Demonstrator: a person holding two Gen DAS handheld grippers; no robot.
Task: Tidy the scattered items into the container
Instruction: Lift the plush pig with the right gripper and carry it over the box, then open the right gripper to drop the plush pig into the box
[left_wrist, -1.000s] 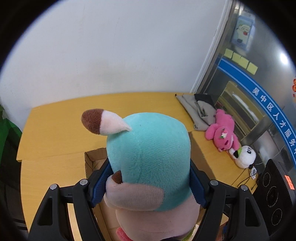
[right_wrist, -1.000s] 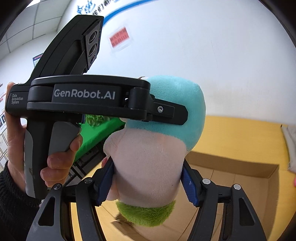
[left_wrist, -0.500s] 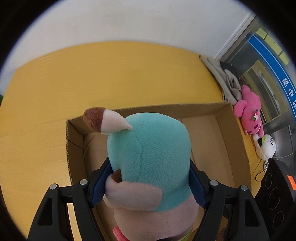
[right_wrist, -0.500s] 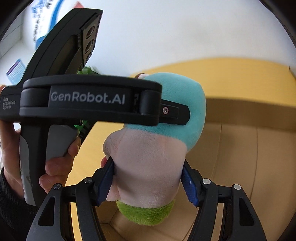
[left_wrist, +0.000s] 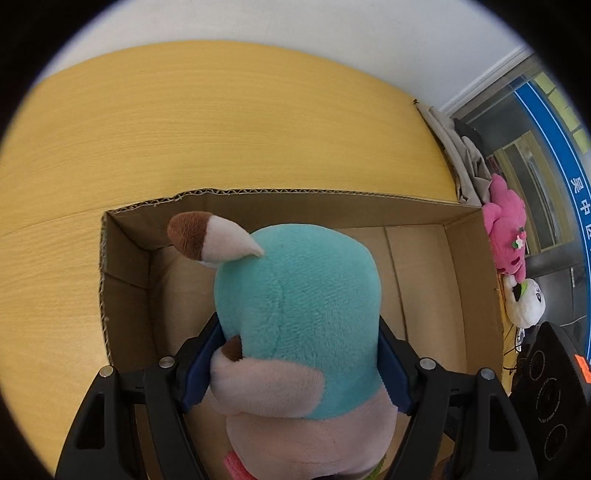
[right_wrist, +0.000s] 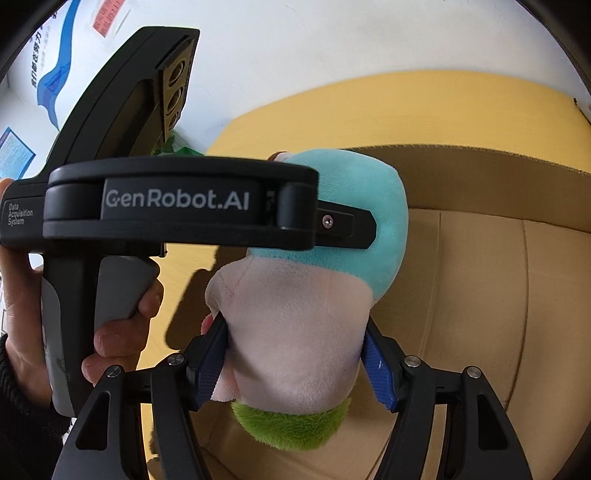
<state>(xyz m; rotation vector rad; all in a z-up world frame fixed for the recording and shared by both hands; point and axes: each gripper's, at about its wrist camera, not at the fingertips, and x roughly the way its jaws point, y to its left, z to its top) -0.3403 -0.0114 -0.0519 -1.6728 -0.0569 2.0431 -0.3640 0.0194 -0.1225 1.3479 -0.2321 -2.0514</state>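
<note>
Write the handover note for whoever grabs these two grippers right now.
Left gripper: shut on the teal plush toy, at its head.
Right gripper: shut on the same toy's pale body.
Toy hangs over the open cardboard box, not yet released.
Left to do: lower and let go, then fetch the pink plush and white plush lying beside the box on the table.

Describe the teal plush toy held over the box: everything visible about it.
The teal plush toy is soft, short-pile fabric: a rounded teal head, a pale pink body, one pointed ear that is pink with a brown tip, and a shaggy green patch at its lower end, seen from the right wrist. Its face is not visible. It hangs above the open cardboard box, clamped from two sides: the left gripper squeezes the head, the right gripper squeezes the pink body. Whether it touches the box floor cannot be told.
</note>
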